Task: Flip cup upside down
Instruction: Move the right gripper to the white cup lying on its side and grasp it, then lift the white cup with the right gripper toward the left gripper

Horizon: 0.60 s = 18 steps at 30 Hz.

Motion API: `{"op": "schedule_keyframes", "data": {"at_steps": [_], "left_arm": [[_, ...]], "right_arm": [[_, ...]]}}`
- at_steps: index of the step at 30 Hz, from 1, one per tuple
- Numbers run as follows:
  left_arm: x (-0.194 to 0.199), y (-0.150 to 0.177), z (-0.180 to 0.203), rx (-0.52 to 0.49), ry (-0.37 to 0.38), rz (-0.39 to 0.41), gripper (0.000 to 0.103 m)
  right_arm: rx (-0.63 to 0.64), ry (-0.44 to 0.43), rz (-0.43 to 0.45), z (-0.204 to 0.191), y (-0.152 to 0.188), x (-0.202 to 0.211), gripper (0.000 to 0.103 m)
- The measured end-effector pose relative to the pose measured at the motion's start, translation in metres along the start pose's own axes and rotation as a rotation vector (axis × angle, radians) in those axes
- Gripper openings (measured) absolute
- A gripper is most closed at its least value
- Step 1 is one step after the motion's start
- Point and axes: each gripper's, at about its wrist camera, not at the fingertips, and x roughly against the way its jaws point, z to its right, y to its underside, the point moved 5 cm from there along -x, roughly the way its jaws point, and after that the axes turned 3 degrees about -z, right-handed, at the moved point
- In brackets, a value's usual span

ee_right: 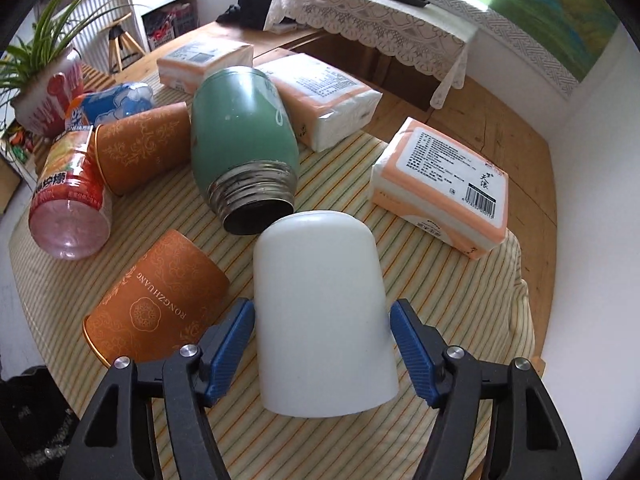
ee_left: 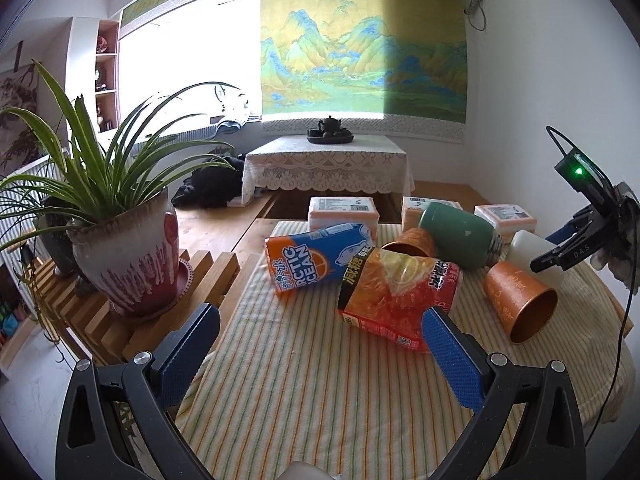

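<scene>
White cup (ee_right: 320, 312) stands mouth-down on the striped tabletop (ee_right: 452, 280), between the spread fingers of the right gripper (ee_right: 322, 344); small gaps either side suggest no grip. Left gripper (ee_left: 320, 356), also spread and empty, hovers clear of the clutter ahead.

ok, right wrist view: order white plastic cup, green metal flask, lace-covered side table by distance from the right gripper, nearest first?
1. White plastic cup: between the right gripper fingers, lying on the striped cloth.
2. Green metal flask: just beyond the cup, on its side, threaded mouth facing the camera.
3. Lace-covered side table: far back by the wall, upper centre.
</scene>
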Motion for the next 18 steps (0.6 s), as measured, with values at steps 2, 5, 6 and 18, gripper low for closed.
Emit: {"op": "schedule_keyframes", "data": {"at_steps": [2,5,6,18], "left_arm": [[0.0,0.0,0.001,-0.003,0.001,0.001,0.102],[0.001,0.001,0.002,-0.004,0.001,0.002,0.102],[0.002,0.0,0.002,-0.003,0.0,0.002,0.102],[0.012,-0.001,-0.006,0.01,-0.02,0.01,0.102]], "right_arm": [[0.013,-0.002,-0.005,-0.001,-0.001,0.0,0.067],[0.039,0.007,-0.014,-0.003,-0.002,-0.001,0.067],[0.051,0.013,-0.017,-0.005,-0.002,-0.001,0.067],[0.083,0.088,-0.058,-0.008,-0.005,-0.012,0.07]]}}
